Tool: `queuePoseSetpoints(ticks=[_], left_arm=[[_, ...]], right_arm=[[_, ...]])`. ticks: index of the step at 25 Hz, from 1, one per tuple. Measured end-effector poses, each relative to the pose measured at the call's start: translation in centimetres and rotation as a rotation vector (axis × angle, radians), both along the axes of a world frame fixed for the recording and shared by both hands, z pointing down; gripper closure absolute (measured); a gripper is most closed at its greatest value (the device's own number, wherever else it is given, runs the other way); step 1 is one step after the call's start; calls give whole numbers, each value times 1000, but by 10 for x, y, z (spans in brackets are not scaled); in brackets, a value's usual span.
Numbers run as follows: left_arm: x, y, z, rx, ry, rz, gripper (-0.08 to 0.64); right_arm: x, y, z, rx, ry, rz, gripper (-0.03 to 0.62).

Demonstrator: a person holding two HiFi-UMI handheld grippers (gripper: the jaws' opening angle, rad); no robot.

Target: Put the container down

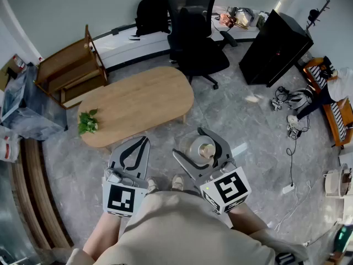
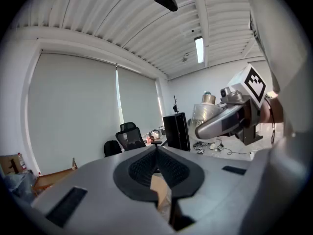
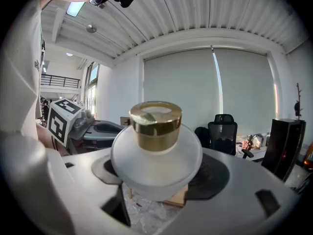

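The right tongs [image 1: 190, 143] stand wide, clamped on the frosted container [image 3: 156, 155] with its gold cap [image 3: 155, 124], held over the floor [image 1: 242, 120] near the wooden tabletop [image 1: 138, 101]; the left tongs [image 1: 144, 140] are closed and empty

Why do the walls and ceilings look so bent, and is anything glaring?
Head view: the wide lens bows the room's edges, while the wooden table is sharp. Left gripper view: round black border, curved ceiling slats, glare from the ceiling lamp. Right gripper view: same bending; the container looms large, its gold cap glinting.
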State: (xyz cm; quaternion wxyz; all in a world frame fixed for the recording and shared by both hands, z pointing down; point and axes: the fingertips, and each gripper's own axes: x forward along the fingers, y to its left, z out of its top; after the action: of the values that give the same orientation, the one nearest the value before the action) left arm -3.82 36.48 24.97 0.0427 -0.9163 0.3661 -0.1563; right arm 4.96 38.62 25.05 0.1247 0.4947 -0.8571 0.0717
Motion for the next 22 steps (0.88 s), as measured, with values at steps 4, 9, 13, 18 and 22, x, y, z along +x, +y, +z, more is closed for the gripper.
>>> queuePoseSetpoints(ticks=[4, 9, 13, 18, 22], left_arm=[[10, 4, 0, 12, -4, 4, 548], [22, 5, -4, 12, 3, 1, 548], [35, 12, 2, 11, -13, 4, 548], [45, 12, 9, -9, -12, -20, 548], [53, 13, 11, -2, -23, -44, 548]], right_arm=[[14, 5, -2, 4, -7, 12, 264], [30, 7, -3, -5, 14, 28, 264], [41, 13, 1, -15, 10, 14, 264], [53, 13, 9, -25, -2, -1, 264], [65, 13, 10, -24, -28, -22, 264]])
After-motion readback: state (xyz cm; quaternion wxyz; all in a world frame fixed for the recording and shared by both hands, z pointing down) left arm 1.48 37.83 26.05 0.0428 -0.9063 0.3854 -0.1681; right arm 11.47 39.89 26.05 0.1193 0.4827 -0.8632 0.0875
